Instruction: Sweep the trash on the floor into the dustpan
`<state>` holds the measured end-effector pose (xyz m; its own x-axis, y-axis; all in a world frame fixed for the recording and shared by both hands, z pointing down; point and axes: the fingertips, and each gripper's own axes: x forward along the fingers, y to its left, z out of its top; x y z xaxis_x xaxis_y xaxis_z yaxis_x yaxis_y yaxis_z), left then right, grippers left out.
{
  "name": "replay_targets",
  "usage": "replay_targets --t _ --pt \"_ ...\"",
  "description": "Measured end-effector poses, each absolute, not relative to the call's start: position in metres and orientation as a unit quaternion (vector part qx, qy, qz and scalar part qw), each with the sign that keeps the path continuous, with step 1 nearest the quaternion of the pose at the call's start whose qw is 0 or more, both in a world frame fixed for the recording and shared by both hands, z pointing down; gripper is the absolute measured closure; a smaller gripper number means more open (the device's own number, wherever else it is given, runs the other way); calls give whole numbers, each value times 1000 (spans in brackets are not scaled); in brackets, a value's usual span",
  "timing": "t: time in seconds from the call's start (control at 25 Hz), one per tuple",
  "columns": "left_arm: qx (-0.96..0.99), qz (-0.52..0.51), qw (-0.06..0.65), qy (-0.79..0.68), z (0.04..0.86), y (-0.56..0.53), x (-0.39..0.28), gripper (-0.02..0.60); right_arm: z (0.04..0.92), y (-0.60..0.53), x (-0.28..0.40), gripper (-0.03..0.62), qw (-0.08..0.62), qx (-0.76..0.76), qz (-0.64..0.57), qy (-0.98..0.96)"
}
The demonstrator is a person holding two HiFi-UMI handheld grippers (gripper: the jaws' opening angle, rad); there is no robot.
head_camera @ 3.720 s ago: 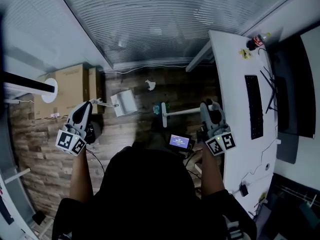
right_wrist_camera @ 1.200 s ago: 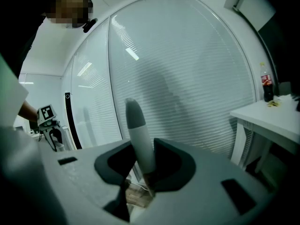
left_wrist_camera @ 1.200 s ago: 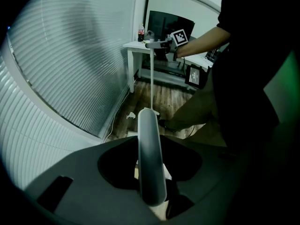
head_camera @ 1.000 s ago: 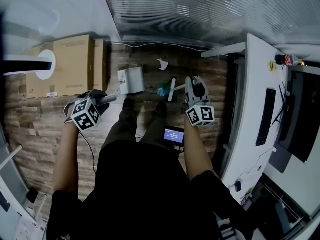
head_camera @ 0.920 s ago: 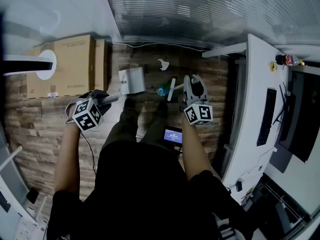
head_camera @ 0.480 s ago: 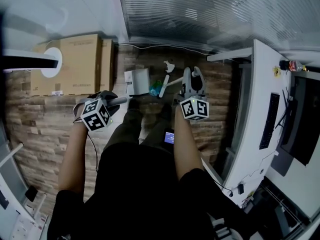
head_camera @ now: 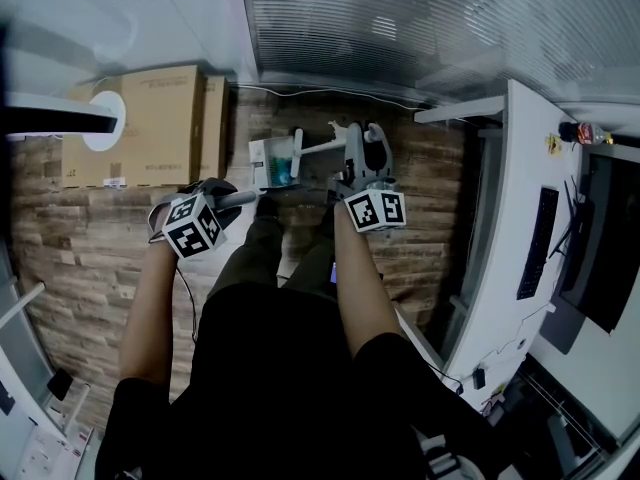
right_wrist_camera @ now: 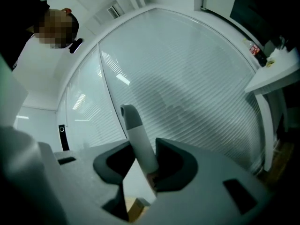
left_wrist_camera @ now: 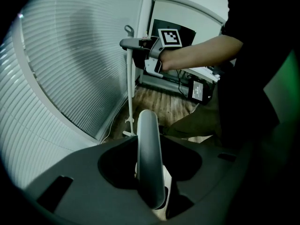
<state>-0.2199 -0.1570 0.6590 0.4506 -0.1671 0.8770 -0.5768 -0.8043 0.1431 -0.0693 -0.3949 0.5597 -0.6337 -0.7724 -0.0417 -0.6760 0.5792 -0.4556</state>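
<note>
My left gripper (left_wrist_camera: 149,172) is clamped on the grey dustpan handle (left_wrist_camera: 147,139) and holds the dustpan (head_camera: 262,158) down on the wooden floor (head_camera: 100,238). My right gripper (right_wrist_camera: 145,165) is pinched around the broom handle (right_wrist_camera: 136,135), with the broom head (head_camera: 298,148) right at the pan's mouth. The blue-green trash (head_camera: 283,171) looks to be inside the pan, so I count that piece as done. A small white scrap (head_camera: 333,126) near the right gripper seems to be outside the pan and left to sweep.

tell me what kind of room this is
Most likely an office: a white desk with a keyboard and dark monitor, slatted blinds, and cardboard boxes on the wood-look floor.
</note>
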Motion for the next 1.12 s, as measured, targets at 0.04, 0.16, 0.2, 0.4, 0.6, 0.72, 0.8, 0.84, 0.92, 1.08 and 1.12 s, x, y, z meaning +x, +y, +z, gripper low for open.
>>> replay_targets --t 0.04,0.16,0.2,0.4,0.6,0.72,0.8,0.84,0.92,1.08,1.12 --pt "823 472 218 -229 659 -157 -220 460 559 -396 -68 468 123 -407 -210 880" --pt "821 468 224 -239 659 -157 -218 460 552 -405 -51 471 131 -408 -217 877" --pt "820 467 225 -242 660 -157 -218 460 549 -408 -45 473 131 -405 -213 880" --pt "814 465 234 -260 661 -159 -222 460 505 -425 -13 488 139 -380 -166 900" --pt "810 463 239 -269 661 -163 -218 460 458 -446 25 500 134 -373 -114 911" --pt "808 461 243 -277 660 -165 -215 460 444 -459 44 505 106 -376 -83 917" --pt "806 456 247 -285 660 -167 -213 460 441 -470 54 507 84 -375 -64 921" --pt "805 452 251 -290 660 -168 -212 460 440 -476 58 508 74 -373 -54 923" --pt "802 443 262 -304 660 -169 -210 460 441 -489 66 508 55 -373 -37 926" --pt "788 427 283 -342 660 -168 -205 460 451 -507 71 507 38 -357 -10 933" --pt "784 425 287 -351 661 -168 -201 460 458 -508 68 507 31 -345 -3 938"
